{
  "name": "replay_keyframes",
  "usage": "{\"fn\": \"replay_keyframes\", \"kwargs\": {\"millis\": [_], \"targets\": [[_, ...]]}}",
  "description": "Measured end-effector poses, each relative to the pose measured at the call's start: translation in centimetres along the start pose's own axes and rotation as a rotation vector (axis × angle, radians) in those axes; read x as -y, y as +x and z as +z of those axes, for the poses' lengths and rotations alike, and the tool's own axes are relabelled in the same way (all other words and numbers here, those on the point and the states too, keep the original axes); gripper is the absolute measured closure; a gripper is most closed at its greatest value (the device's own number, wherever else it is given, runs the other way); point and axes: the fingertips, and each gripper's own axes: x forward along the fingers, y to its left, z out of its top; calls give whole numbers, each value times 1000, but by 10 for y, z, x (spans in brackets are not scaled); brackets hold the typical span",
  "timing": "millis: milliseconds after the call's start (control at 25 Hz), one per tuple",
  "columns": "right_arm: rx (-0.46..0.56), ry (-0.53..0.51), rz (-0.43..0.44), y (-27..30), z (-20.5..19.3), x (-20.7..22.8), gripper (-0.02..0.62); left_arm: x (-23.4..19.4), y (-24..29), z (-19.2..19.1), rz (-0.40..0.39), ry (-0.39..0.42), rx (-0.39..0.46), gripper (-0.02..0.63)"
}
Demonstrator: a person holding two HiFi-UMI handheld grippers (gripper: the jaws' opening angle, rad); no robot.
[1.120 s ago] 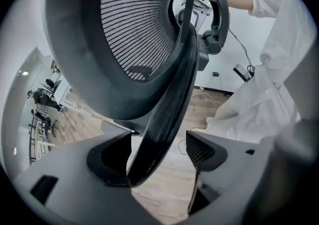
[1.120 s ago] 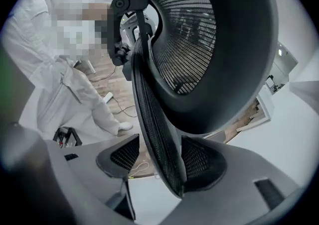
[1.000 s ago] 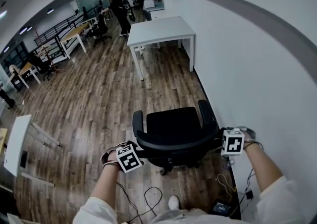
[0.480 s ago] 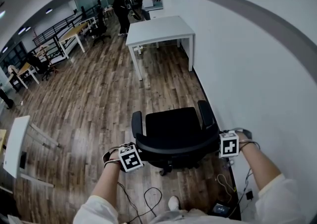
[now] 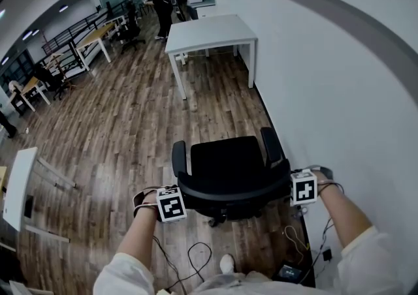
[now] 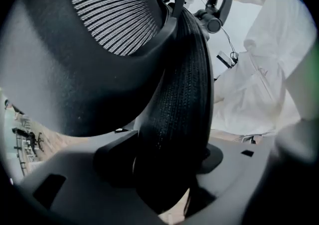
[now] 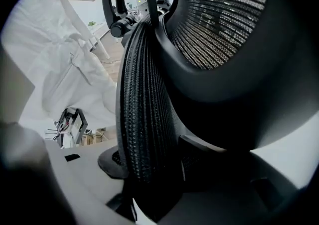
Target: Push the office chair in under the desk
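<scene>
While the office chair [image 5: 228,164] stands on the wooden floor [image 5: 117,130] just beside the wall [image 5: 339,91], with its seat turned toward the white desk [image 5: 209,31] that is well apart from it along the same wall, both grippers point down at its backrest [image 5: 236,194]. The jaws of the left gripper [image 6: 167,159] have just been closing and clamp the left edge of the mesh backrest. The right gripper [image 7: 157,164] likewise clamps the right edge.

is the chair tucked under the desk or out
Out. The chair stands on open floor, well short of the white desk ahead.
</scene>
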Motion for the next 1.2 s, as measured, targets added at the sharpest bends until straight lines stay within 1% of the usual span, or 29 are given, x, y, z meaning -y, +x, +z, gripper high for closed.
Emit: {"fn": "replay_keyframes", "kwargs": {"millis": [120, 240, 360, 440, 560, 680, 800, 960, 1080, 1200], "targets": [[4, -26, -16, -6, 7, 2, 364, 0, -1, -3, 0, 26, -19, 372], [6, -14, -14, 0, 4, 2, 368, -2, -1, -7, 6, 41, -36, 389], [-16, -8, -30, 0, 3, 5, 371, -8, -3, -13, 28, 53, -53, 393], [-13, -17, -42, -3, 10, 15, 374, -15, -7, -18, 38, 51, -57, 400], [1, -33, -29, -7, 22, 21, 379, -22, -4, -21, 22, 42, -52, 405], [-14, -8, -16, 0, 16, 25, 380, -30, -1, -21, 15, 55, -41, 408], [-10, -18, -28, -1, 23, 42, 382, -46, -3, -22, 21, 57, -37, 410], [2, -20, -34, -3, 28, 47, 388, -51, -7, -22, 25, 66, -33, 416], [21, -39, -48, -10, 39, 59, 391, -64, -8, -22, 26, 75, -31, 419], [28, -29, -48, -9, 40, 64, 393, -75, -6, -20, 29, 88, -28, 420]]}}
